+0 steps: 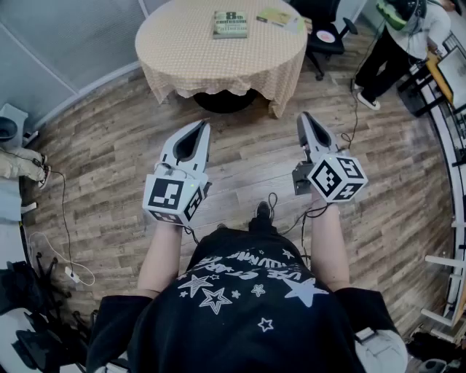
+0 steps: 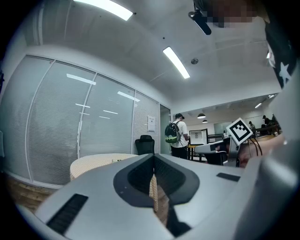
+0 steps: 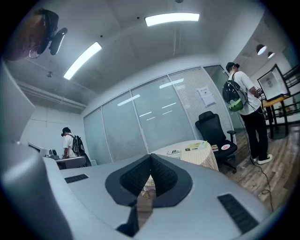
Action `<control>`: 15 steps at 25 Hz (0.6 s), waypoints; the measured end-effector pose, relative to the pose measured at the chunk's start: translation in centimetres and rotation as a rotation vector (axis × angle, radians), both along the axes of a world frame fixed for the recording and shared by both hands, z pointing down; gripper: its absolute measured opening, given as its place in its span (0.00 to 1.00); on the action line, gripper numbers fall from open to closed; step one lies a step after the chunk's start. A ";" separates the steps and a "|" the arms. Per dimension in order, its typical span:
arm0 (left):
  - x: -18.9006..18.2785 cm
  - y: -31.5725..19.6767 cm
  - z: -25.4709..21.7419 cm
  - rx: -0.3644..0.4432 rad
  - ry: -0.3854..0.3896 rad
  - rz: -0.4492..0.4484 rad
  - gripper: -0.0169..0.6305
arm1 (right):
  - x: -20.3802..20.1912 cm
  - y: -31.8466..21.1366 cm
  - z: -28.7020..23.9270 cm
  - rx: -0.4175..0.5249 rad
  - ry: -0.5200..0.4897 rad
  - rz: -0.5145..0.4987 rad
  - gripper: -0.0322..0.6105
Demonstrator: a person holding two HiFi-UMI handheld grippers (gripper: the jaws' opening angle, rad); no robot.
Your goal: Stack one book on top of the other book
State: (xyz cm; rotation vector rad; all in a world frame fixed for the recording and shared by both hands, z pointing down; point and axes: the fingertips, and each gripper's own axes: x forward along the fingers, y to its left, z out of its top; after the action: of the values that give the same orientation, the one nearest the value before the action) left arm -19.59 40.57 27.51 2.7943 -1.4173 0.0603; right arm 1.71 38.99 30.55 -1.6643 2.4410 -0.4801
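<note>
Two books lie apart on a round table [image 1: 189, 62] with a checked cloth at the top of the head view. One is a green book [image 1: 230, 24] near the middle, the other a thinner yellow-green book [image 1: 274, 16] at the table's far right. My left gripper [image 1: 200, 127] and right gripper [image 1: 305, 118] are held level over the wooden floor, well short of the table, both shut with nothing between the jaws. In the right gripper view the table [image 3: 199, 154] and both books show small beyond the jaws. The left gripper view shows only the table's edge [image 2: 93, 164].
A black office chair [image 1: 329, 36] stands right of the table. A person [image 1: 404, 40] with a backpack stands at the upper right beside desks. Cables [image 1: 65, 240] trail over the floor at the left, and a glass partition wall runs behind the table.
</note>
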 end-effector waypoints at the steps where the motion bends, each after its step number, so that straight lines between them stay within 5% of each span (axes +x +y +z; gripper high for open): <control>1: 0.1 0.0 0.1 -0.002 -0.002 0.001 0.04 | 0.0 0.0 0.2 -0.001 0.003 -0.002 0.09; 15: 3.9 -1.9 1.3 -0.034 -0.019 -0.040 0.04 | 3.9 -2.8 1.8 -0.027 -0.026 -0.044 0.09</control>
State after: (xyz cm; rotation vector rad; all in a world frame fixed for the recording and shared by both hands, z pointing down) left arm -15.72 38.65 28.79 2.7444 -1.4604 0.1095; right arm 5.61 36.23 32.32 -1.6076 2.4675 -0.5393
